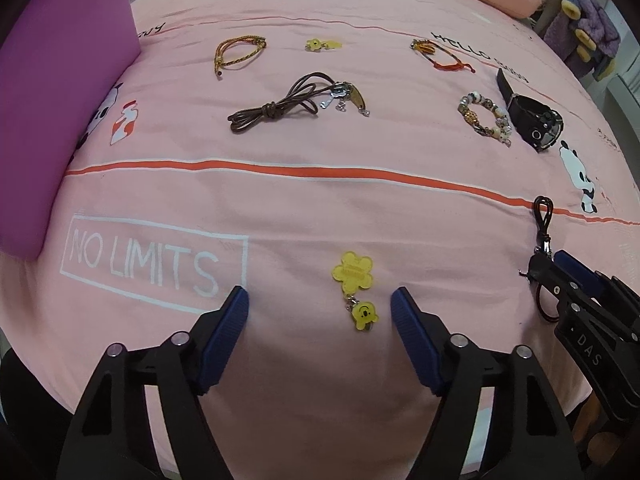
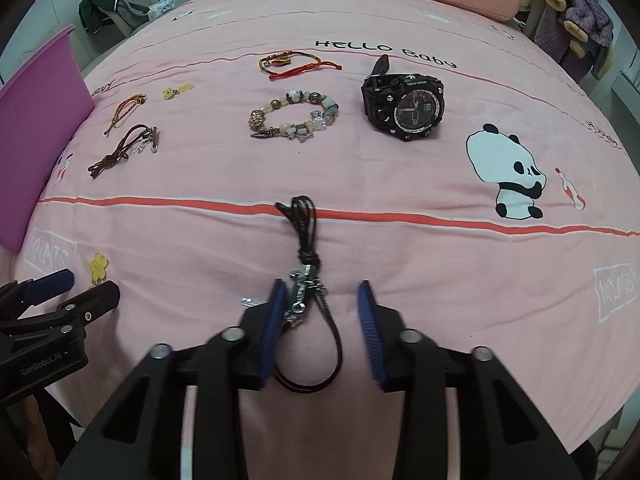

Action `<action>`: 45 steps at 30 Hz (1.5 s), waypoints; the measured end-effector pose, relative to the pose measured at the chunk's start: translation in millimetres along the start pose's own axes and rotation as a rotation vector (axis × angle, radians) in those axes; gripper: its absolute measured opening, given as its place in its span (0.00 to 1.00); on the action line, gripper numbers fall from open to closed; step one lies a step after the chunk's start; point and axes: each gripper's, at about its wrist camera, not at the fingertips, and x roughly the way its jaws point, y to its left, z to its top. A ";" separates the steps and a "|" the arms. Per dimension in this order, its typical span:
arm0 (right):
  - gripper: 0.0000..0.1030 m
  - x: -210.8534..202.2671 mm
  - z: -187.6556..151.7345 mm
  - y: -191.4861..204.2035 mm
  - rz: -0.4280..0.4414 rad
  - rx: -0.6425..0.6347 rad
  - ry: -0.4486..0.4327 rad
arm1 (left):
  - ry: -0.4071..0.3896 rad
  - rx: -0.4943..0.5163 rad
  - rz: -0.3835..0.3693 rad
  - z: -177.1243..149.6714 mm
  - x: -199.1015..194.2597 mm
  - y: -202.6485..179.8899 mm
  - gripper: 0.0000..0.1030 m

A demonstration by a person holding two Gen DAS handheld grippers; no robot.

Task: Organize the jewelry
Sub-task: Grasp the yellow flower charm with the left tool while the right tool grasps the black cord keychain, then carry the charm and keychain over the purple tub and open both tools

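L: left gripper (image 1: 320,300) spread wide, yellow charm (image 1: 356,288) lying between tips | R: right gripper (image 2: 322,300) released, black cord necklace (image 2: 308,280) between fingers, touching left pad | I'd centre on both before closing.

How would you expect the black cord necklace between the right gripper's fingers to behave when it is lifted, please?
The black cord necklace lies in slack loops, so it will probably droop. Its metal charms cluster near one knot, so that end likely hangs lowest. Thin cord may slip from the open right gripper.

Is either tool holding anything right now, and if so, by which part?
Nothing is held. The left tool is open around the yellow flower charm; the right tool is open around the black cord necklace, both lying on the bedsheet.
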 end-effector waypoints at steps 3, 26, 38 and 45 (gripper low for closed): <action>0.12 -0.6 -0.4 1.1 0.010 0.001 0.007 | 0.001 0.013 -0.019 -3.0 -2.8 -2.8 0.50; 0.08 -64.4 11.7 -3.4 0.128 0.083 -0.063 | -0.078 0.010 -0.160 14.9 -68.1 13.1 0.12; 0.08 -113.0 37.0 36.2 0.198 0.032 -0.140 | -0.204 -0.002 -0.129 35.0 -135.3 51.1 0.12; 0.08 -149.1 72.3 84.3 0.268 -0.044 -0.217 | -0.309 -0.026 -0.123 51.9 -185.6 88.9 0.12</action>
